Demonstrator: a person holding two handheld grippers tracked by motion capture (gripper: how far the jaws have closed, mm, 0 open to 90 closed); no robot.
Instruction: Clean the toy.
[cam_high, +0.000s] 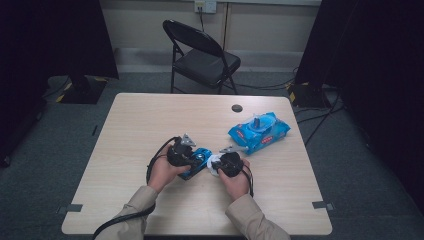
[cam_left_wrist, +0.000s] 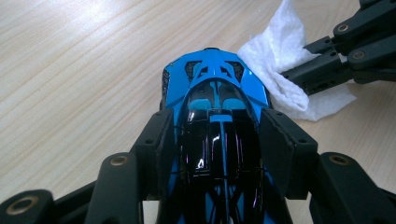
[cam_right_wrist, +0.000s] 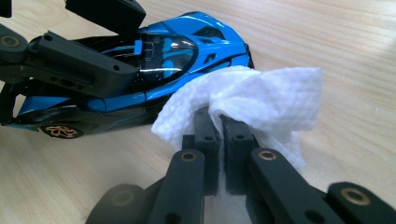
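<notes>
Right near the middle of the desk (cam_high: 150, 125), a little toward its near edge, a blue toy car (cam_left_wrist: 217, 121) sits held by the left gripper (cam_left_wrist: 219, 140). Its two black fingers (cam_left_wrist: 163, 140) press against the car's sides, one on each flank of the dark glossy cabin, so the car is pinched across its width with its blue nose pointing away from the gripper. In the right gripper view the car rests on its wheels on the wood, one gold-spoked wheel visible low at its side.

Just beside it, the right gripper (cam_right_wrist: 219, 135) holds a white wipe (cam_right_wrist: 261, 98). Its fingers (cam_right_wrist: 205, 140) are pressed nearly together, pinching a fold of the wipe between them, and the bunched cloth touches the car's side close to the nose.

Farther off, toward the desk's far right corner, lies a blue pack of wipes (cam_high: 259, 131), well apart from both hands. A black folding chair (cam_high: 202, 57) stands beyond the far edge.
</notes>
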